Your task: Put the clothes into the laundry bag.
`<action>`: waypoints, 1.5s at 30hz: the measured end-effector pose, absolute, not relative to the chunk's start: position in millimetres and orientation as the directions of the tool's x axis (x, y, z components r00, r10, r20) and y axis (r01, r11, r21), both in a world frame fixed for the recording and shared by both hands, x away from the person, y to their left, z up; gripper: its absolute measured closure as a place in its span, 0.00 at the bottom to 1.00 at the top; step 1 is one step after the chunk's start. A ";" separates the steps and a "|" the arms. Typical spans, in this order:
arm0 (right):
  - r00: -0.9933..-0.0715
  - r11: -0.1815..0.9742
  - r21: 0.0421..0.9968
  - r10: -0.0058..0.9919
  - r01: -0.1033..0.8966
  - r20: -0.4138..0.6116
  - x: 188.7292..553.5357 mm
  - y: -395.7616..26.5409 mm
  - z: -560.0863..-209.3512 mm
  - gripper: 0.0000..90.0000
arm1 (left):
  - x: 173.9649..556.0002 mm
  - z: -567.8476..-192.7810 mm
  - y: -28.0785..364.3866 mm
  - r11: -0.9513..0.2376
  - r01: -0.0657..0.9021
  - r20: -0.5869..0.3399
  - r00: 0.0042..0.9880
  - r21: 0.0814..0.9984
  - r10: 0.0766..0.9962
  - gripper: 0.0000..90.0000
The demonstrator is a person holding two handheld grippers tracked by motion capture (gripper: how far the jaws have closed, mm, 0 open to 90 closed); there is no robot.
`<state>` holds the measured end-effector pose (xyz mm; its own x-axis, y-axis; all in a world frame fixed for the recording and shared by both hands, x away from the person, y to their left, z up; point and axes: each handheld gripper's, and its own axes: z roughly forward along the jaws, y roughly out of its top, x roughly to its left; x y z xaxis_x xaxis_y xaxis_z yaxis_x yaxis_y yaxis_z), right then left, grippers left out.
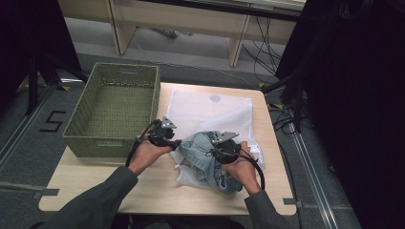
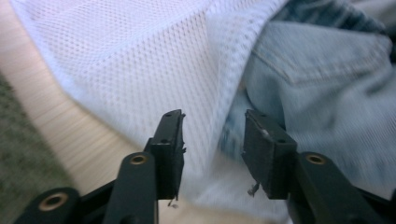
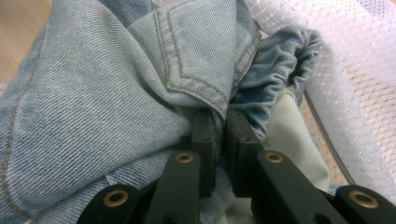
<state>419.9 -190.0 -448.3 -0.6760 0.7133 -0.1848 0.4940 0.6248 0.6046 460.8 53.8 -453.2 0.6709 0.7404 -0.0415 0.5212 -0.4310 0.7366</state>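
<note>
Jeans (image 1: 210, 160), a light blue denim pair bunched into a heap, lie on the near end of the white mesh bag (image 1: 210, 112), half in its mouth, and that bag is the landmark for everything else. The bag is spread flat on the wooden table (image 1: 95, 183), with the green woven basket (image 1: 114, 107) just to its left. The right gripper (image 3: 220, 135) sits at the near right corner of the bag, jaws pressed close on a fold of denim next to a stitched pocket edge; it looks placed to hold the garment steady, or to feed it deeper into the bag. The left gripper (image 2: 212, 140) hangs at the bag's near left edge, its jaws spread apart with nothing pinched; mesh and denim lie beyond them, not between the pads. It seems positioned to take the bag's rim and hold the mouth open. How much of the jeans is already inside the bag is hard to judge, since the mesh and denim overlap in a crumple and the right hand (image 1: 241, 169) covers part of it. The left gripper view is blurred, so the bag's rim there is unclear. The basket's inside near wall is out of sight.
</note>
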 end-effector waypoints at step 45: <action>-0.585 0.536 0.679 0.788 0.502 -0.190 427.5 -182.8 -441.3 0.75 | 390.2 -422.8 67.1 -0.420 0.427 -0.099 0.786 0.801 0.610 0.58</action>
